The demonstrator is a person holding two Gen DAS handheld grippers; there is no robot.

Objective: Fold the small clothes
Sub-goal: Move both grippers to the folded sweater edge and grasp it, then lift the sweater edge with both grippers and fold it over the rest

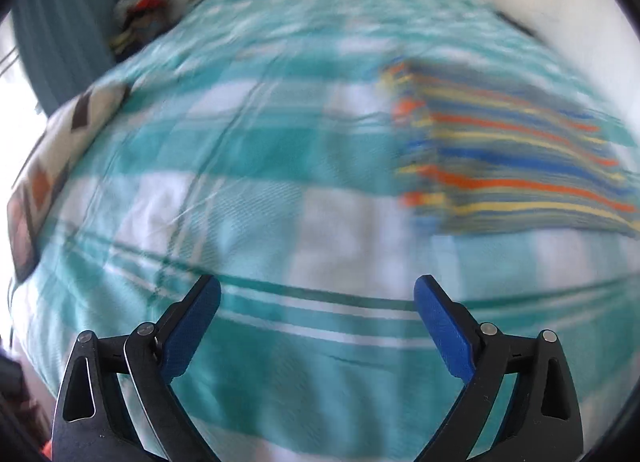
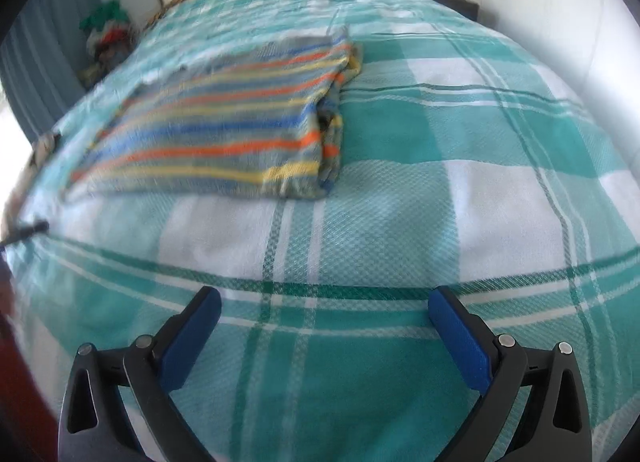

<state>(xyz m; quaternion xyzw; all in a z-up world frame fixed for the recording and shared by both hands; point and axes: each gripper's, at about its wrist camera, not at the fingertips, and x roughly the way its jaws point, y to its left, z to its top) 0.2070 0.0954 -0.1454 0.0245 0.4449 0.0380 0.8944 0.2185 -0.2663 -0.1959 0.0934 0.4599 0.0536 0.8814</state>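
Striped cloth (image 2: pixel 224 122) lies flat on the bed (image 2: pixel 400 222), already folded over at its right edge. Left tool (image 1: pixel 316 314) spread, empty; cloth ahead to its right. Right tool (image 2: pixel 324 322) spread, empty; cloth ahead to its left. Stripes run left-right. Neither tool clearly nearer; both views blurred.

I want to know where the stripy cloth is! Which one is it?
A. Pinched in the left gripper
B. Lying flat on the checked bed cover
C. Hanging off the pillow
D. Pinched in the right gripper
B: the striped cloth lies flat on the green and white bed cover, while the left gripper and right gripper are both open and hold nothing.
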